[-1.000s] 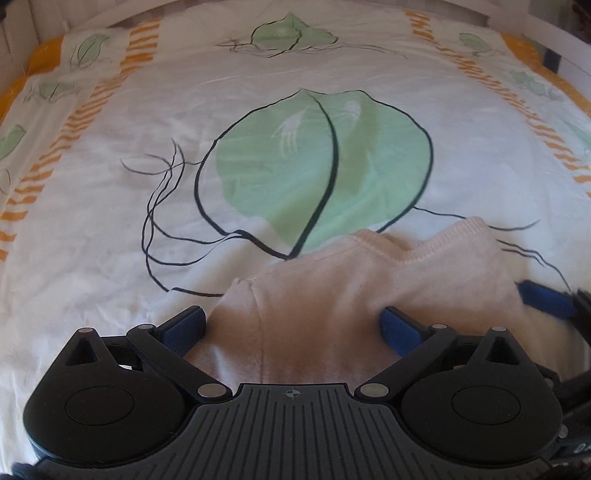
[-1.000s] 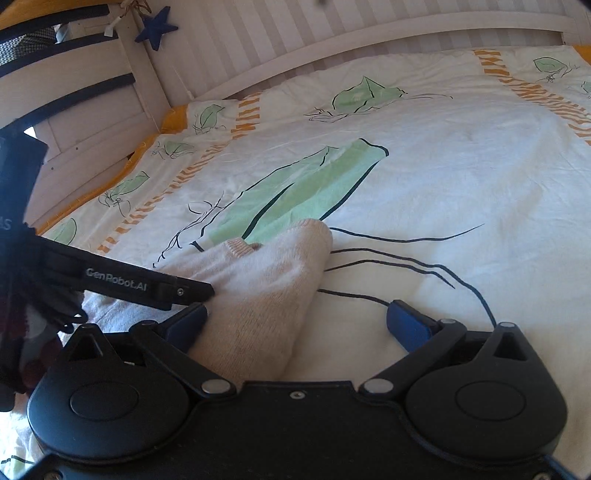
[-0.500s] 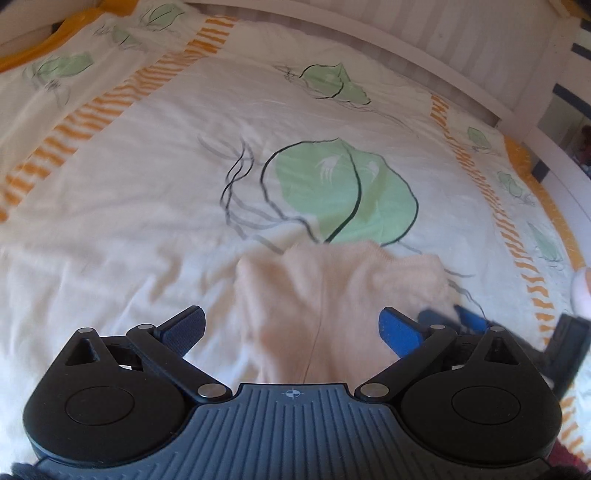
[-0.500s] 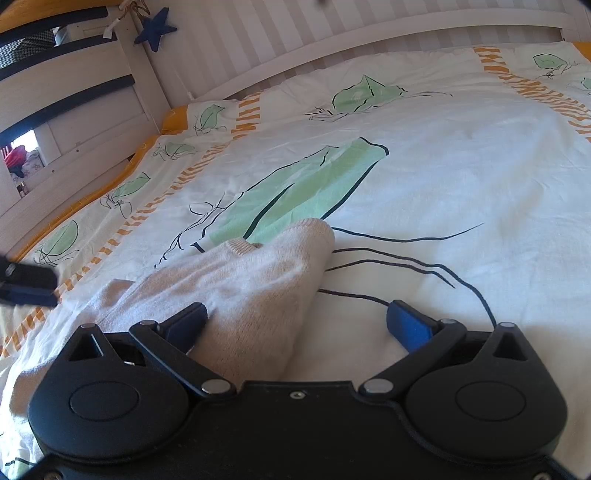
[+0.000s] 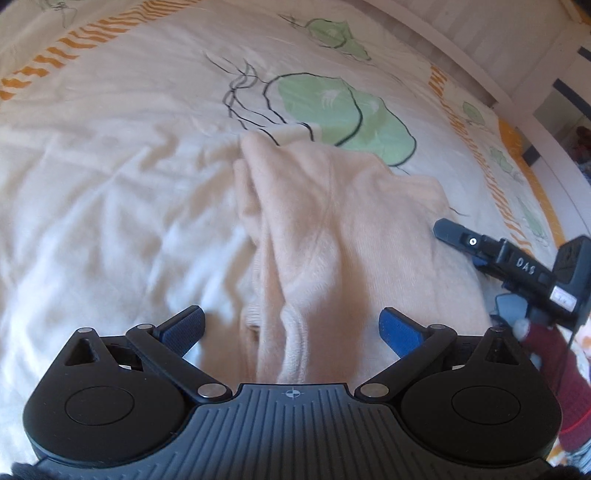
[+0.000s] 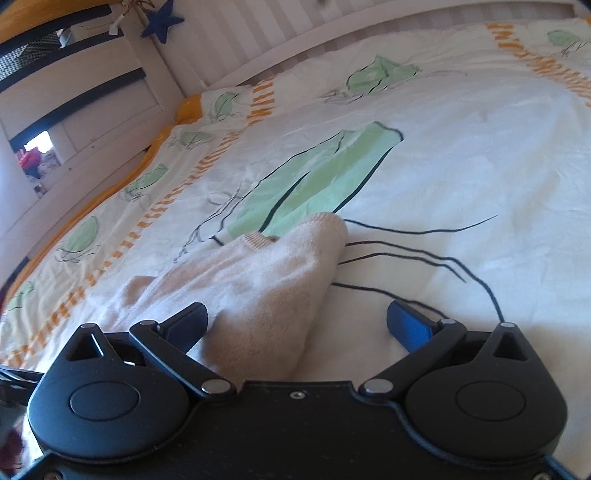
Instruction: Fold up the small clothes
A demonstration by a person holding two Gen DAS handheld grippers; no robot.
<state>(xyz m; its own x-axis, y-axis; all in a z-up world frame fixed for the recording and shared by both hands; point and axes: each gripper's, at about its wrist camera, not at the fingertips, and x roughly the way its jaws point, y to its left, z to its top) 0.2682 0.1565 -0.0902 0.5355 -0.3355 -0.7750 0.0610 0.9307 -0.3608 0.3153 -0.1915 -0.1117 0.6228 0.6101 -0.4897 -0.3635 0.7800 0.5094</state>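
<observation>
A small cream knitted sweater [image 5: 332, 229] lies partly folded on the bed cover, a ribbed cuff near its front end. My left gripper [image 5: 291, 326] hovers open over that near end, with cloth between its blue pads but nothing clamped. At the right of the left wrist view the right gripper [image 5: 480, 247] rests beside the sweater's right edge. In the right wrist view the sweater [image 6: 266, 288] runs from the middle toward the left. My right gripper [image 6: 297, 325] is open, its left finger [image 6: 188, 321] against the cloth and its right finger on bare cover.
The bed cover [image 6: 461, 155] is white with green leaf prints, black lines and orange striped borders. A white slatted bed frame [image 6: 280, 29] with a blue star [image 6: 162, 22] bounds the far side. A dark red sleeve [image 5: 554, 369] shows at the right of the left wrist view.
My left gripper has pulled back and swung left, so more of the sweater and the right gripper now show ahead of it. The right gripper has barely moved. Both stay open.
</observation>
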